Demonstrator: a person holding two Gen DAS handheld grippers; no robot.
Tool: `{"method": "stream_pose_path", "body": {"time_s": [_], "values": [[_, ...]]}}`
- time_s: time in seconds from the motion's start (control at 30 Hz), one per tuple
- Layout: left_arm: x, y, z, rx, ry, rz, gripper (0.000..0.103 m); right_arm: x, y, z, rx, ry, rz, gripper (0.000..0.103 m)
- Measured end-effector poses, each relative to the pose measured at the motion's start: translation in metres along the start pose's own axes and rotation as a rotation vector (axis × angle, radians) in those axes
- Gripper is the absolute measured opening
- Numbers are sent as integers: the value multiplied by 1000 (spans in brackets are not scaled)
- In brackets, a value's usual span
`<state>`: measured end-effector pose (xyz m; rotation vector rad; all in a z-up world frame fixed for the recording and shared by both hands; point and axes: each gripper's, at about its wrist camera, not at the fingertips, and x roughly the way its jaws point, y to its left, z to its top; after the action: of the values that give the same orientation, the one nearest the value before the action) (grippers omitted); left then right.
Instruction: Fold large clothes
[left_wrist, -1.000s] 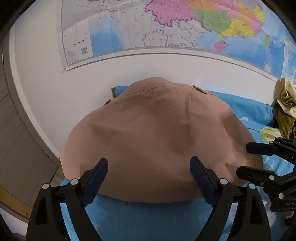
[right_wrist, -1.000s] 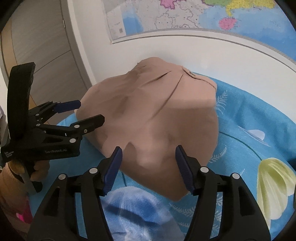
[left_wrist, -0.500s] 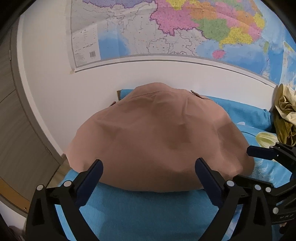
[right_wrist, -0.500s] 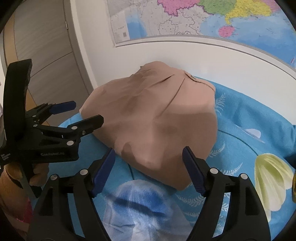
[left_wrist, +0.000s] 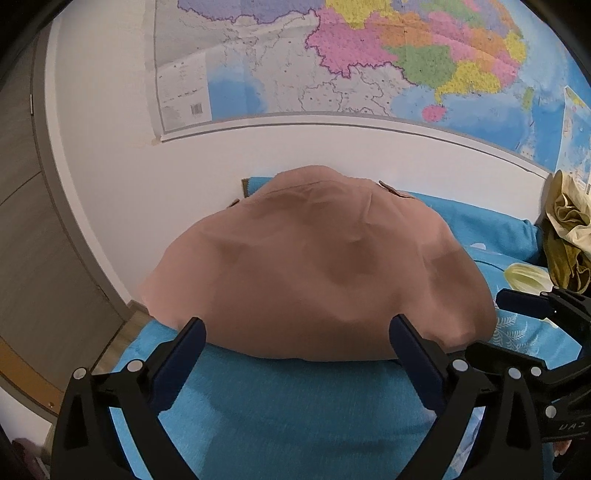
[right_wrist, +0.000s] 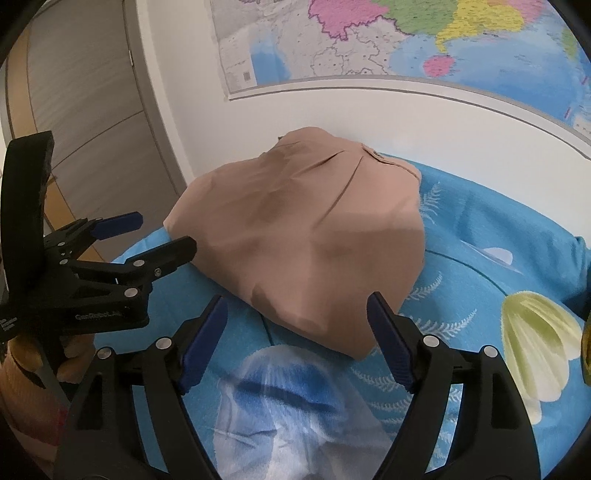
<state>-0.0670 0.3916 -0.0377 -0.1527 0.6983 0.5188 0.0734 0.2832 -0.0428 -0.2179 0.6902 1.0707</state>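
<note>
Tan garment (left_wrist: 317, 266) sat closer under my tongs a second ago, its near hem between the left fingers; now that hem lies just past the fingertips in both wrist views, so both tongs have backed off it. Left tongs (left_wrist: 295, 343) went from nearly full spread to fully spread; nothing is between them but blue bedsheet (left_wrist: 288, 413). Right tongs (right_wrist: 297, 317) have just been opening, the gap clearly wider than before, and only sheet and the garment's near corner show between the fingers, no pinch on either.

Pose: both tongs tilt down toward the bed, side by side. In the right wrist view the left tongs (right_wrist: 155, 236) come in from the left edge, fingers apart, lower finger tip just beside the garment's left edge; I can't tell if it touches. A hand (right_wrist: 33, 365) grips that handle at lower left. In the left wrist view the right tongs (left_wrist: 517, 321) show at the right edge, fingers spread.

Garment: tan, folded into a compact, rounded stack, a few soft creases and one seam line on top, small tab at the far end. It lies on the bed near the wall (left_wrist: 110, 184), under a wall map (left_wrist: 369, 62). Yellow-green cloth (left_wrist: 565, 229) is bunched at far right, apart from it.
</note>
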Motion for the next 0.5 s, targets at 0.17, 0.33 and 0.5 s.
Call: {"method": "stream_pose_path", "body": {"time_s": [0.17, 0.33, 0.5], "values": [[-6, -2, -2, -7, 1, 7, 96, -5, 1, -3, 0, -8, -9, 80], [-7, -4, -6, -21, 13, 2, 96, -8, 3, -6, 3, -12, -11, 81], [-14, -7, -13, -41, 16, 24, 96, -14, 5, -10, 9, -24, -12, 84]]}}
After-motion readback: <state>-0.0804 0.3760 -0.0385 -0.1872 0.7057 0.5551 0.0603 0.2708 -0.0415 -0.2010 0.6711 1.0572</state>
